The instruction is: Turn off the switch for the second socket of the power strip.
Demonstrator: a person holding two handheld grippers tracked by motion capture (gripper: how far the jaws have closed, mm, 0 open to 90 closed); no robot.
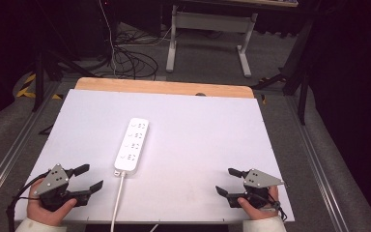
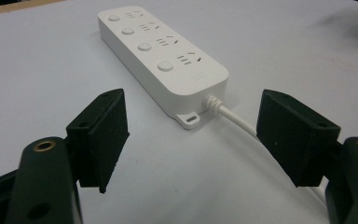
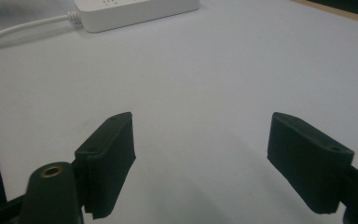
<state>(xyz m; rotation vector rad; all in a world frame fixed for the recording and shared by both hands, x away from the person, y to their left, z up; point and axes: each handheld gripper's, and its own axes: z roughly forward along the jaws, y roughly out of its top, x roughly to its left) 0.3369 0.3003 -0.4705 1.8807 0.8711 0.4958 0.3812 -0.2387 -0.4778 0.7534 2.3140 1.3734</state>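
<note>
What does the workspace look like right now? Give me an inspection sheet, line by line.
Surface: white board on a wooden table top, bare apart from one item.
Job's things: white power strip lying flat, four socket rows and four round buttons, nothing plugged in.
Clutter: nothing seen.
Grippers: left gripper open, empty, near the strip's cord end; right gripper open, empty, apart from the strip.
Cables: the strip's white cord runs off the near edge; black cables on the floor.
Surroundings: grey carpet, white desk legs, dark room.
</note>
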